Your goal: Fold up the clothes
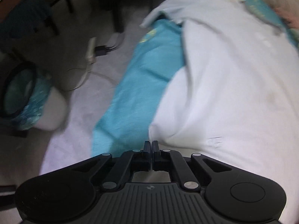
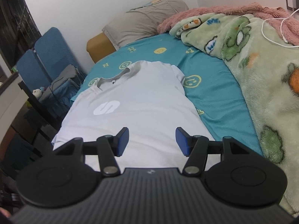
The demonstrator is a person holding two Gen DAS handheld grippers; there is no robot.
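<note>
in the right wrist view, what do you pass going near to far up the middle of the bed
right tool, open → white t-shirt lying flat → teal smiley bedsheet → grey pillow against the white wall

T-shirt [image 2: 134,110] flat on bed sheet [image 2: 214,91], blanket [image 2: 261,74] to its right, pillow [image 2: 145,22] behind.

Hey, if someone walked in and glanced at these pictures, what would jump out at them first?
A white T-shirt spread flat on the teal bedsheet, under the open right tool. Next, the green cartoon blanket heaped along the bed's right side. In the left wrist view, the left tool is shut at the shirt's edge.
</note>
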